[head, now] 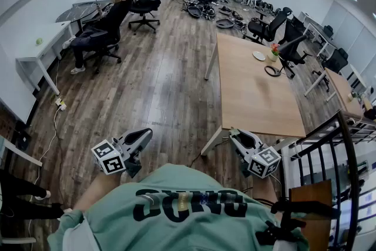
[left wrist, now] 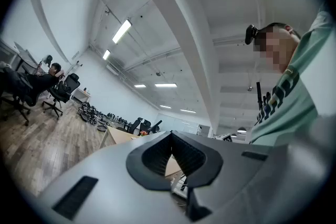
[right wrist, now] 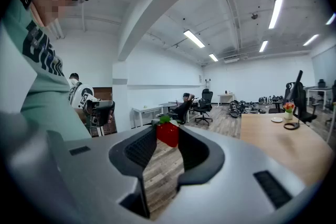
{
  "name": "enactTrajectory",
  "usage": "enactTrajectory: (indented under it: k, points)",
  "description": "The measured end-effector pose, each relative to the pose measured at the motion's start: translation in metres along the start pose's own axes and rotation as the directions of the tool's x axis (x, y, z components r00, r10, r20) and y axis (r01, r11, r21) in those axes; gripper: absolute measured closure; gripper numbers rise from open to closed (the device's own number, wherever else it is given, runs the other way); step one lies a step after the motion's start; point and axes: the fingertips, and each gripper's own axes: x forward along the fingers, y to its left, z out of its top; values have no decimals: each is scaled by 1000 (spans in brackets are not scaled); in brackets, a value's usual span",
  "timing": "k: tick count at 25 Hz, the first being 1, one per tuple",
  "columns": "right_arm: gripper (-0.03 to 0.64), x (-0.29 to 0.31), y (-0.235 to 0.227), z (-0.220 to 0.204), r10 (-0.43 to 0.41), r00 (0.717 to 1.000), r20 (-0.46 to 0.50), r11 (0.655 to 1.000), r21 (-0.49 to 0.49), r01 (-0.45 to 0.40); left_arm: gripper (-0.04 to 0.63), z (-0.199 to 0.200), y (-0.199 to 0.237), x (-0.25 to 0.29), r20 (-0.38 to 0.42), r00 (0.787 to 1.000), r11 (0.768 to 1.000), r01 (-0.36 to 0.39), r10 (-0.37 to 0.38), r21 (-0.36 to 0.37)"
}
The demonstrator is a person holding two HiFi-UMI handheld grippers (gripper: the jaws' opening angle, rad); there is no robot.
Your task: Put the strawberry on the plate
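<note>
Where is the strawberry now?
In the right gripper view, the strawberry is clamped at the jaw tips of the right hand-held gripper, beside the table's near corner.

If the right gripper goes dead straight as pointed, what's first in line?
Nothing close: right gripper, shut on the strawberry, aims over bare wood floor, left of the table. Probably floor first; depth unclear.

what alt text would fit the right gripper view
The right claw grips a red strawberry with a green top at its tips. To the right, a wooden table bears a white plate at its far end.
</note>
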Motion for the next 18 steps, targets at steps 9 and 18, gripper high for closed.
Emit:
enactTrajectory:
  k: [9, 18]
  points:
    - [485, 22, 25, 0, 18, 1000, -11, 1000, -11, -18, 592, 5, 12, -32, 15, 1000, 1000, -17, 17, -5]
    - [485, 42, 49, -6, 59, 998, -39, 998, 0, -59, 592, -3, 20, -58, 13, 999, 998, -39, 40, -41]
